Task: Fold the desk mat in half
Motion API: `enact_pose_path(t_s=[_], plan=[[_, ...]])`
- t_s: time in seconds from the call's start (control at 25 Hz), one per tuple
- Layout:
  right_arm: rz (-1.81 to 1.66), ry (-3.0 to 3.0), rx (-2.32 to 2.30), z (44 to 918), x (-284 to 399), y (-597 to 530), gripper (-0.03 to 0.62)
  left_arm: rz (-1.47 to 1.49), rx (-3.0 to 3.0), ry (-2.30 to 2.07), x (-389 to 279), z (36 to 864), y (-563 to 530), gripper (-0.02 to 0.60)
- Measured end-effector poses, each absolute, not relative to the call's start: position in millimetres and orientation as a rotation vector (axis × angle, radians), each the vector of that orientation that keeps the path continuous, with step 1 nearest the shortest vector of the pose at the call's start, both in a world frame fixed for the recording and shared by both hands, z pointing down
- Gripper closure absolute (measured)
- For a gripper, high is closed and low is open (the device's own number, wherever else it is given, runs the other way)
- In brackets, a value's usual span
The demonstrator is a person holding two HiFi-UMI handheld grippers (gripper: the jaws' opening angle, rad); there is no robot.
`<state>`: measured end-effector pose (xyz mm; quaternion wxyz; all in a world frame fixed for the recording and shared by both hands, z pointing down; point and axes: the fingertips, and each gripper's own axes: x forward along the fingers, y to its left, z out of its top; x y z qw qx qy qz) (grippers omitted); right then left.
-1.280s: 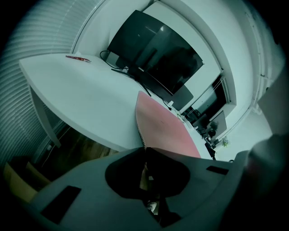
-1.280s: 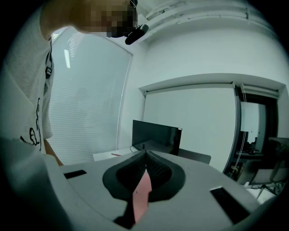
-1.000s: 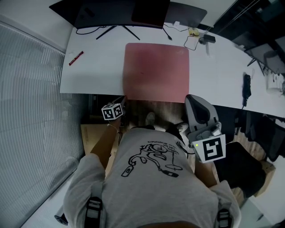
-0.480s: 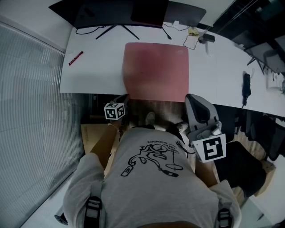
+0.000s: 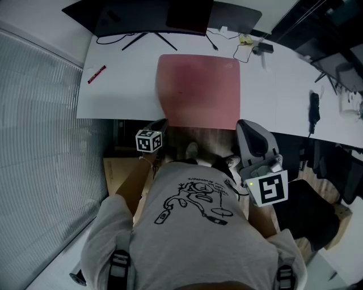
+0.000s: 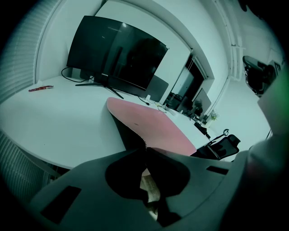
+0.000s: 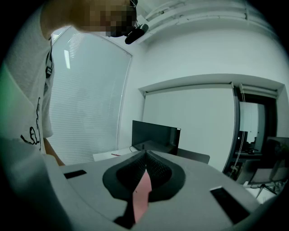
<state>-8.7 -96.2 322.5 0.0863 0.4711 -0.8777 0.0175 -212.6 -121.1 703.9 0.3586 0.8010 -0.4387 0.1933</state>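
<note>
**Step in hand: raising the near edge of the desk mat (image 5: 198,90) to start the fold.**

**Condition.** The desk mat lies on the white table (image 5: 113,96). Its near edge projects past the table's front edge toward the person. The left claw (image 6: 145,148) is clenched on the near left corner. The mat's left edge beside that claw is off the table and shows its dark underside. The right claw (image 7: 145,155) is clenched on the near right corner, and the pink sheet runs out from between its jaws.

**Recommended procedure.**
1. Raise both corners together and keep them level, so that the near edge stays straight between the claws.
2. Carry that edge up and over toward the far edge, which lies just short of the monitor (image 5: 153,14) stand.
3. Lower corner onto corner. Release only once the edges coincide.

**Caution.** The mat appears thin and limp. An uneven pull would probably skew the crease or drag the whole mat across the table. The cables (image 5: 249,48) near the far right corner could be trapped under the descending edge.
</note>
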Motion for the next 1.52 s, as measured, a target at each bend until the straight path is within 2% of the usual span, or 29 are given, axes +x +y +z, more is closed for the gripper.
enact_pose_path(t_s=[1.52], plan=[[0.058, -2.605, 1.454, 319.1, 15.1, -92.7, 0.585, 0.573, 2.220, -1.012, -152.1, 683.4, -121.5, 0.550]])
